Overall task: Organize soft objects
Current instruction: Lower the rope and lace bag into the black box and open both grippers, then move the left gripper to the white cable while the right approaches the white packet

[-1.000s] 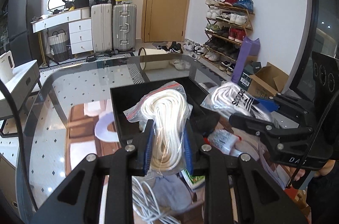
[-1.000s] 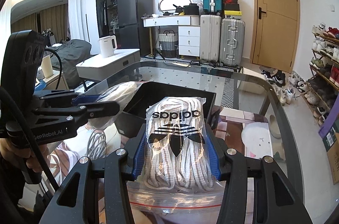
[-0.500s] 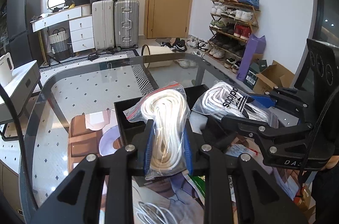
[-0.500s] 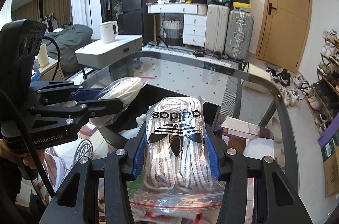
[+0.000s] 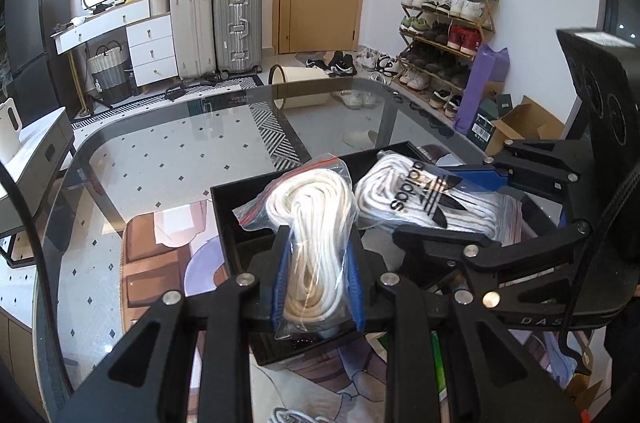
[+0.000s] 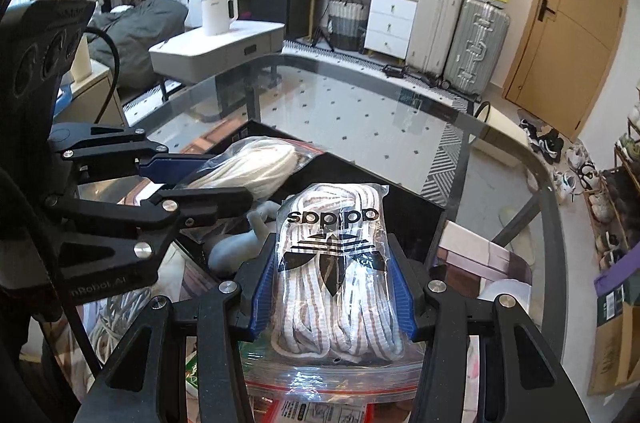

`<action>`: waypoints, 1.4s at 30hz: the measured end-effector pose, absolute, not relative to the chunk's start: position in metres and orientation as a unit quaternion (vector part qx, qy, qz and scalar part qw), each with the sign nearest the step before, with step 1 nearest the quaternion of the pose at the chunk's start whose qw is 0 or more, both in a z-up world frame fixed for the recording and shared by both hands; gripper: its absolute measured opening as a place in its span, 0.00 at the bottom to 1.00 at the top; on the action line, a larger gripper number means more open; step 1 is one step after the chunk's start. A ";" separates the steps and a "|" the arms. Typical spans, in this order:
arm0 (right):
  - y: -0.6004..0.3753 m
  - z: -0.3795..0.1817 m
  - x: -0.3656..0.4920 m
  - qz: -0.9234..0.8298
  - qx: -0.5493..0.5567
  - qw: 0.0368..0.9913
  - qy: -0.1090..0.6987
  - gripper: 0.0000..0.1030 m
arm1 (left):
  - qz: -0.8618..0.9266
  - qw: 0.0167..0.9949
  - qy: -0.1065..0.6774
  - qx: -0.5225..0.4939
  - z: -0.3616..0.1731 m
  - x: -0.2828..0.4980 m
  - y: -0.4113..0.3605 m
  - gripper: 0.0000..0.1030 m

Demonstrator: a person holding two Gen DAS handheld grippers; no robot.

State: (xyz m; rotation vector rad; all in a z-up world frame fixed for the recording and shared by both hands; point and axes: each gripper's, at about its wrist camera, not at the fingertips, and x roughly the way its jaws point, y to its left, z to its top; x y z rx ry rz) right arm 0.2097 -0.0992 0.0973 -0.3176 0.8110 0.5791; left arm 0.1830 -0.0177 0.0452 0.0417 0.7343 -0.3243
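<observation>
My left gripper (image 5: 318, 265) is shut on a clear zip bag of white rope (image 5: 312, 219) and holds it over the near part of a black tray (image 5: 224, 199) on the glass table. My right gripper (image 6: 332, 287) is shut on a clear adidas bag of striped white laces (image 6: 334, 275), held over the same black tray (image 6: 416, 211). In the right wrist view the left gripper (image 6: 236, 179) with the rope bag (image 6: 256, 165) is at the left. In the left wrist view the right gripper (image 5: 444, 207) with the adidas bag (image 5: 416, 199) is at the right. A grey soft object (image 6: 236, 247) lies in the tray.
The glass table (image 5: 160, 151) stretches ahead with a curved far edge. A loose white cord (image 6: 116, 319) and printed papers (image 6: 320, 411) lie on the near side. Suitcases (image 5: 236, 23), a shoe rack (image 5: 444, 23) and a cardboard box (image 5: 524, 123) stand on the floor beyond.
Both grippers have pulled back and risen with their bags. The tray now sits further ahead and lower in both views. The two bags have come closer together.
</observation>
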 end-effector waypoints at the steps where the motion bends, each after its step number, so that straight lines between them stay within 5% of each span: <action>1: -0.098 0.097 0.213 0.279 -0.153 0.864 0.390 0.48 | -0.157 0.920 0.359 0.021 0.044 0.184 -0.018 0.22; 19: -0.090 0.081 0.242 0.293 -0.185 0.840 0.416 0.51 | -0.154 0.915 0.371 0.033 0.032 0.191 -0.019 0.27; 26: -0.101 0.094 0.217 0.285 -0.201 0.858 0.377 0.73 | -0.147 0.921 0.359 0.025 0.041 0.178 -0.013 0.53; 29: -0.114 0.102 0.205 0.273 -0.176 0.874 0.362 0.86 | -0.145 0.925 0.350 0.017 0.046 0.166 -0.008 0.57; 31: -0.124 0.106 0.196 0.264 -0.153 0.884 0.353 0.98 | -0.149 0.926 0.346 0.008 0.050 0.156 -0.005 0.73; 32: -0.130 0.108 0.192 0.259 -0.140 0.890 0.349 0.99 | -0.145 0.928 0.343 0.004 0.051 0.153 -0.003 0.92; 33: -0.136 0.110 0.187 0.256 -0.125 0.895 0.343 0.99 | -0.138 0.932 0.334 -0.004 0.053 0.147 0.000 1.00; 42: -0.169 0.118 0.152 0.250 -0.035 0.910 0.330 0.99 | -0.102 0.941 0.320 -0.046 0.057 0.117 0.026 1.00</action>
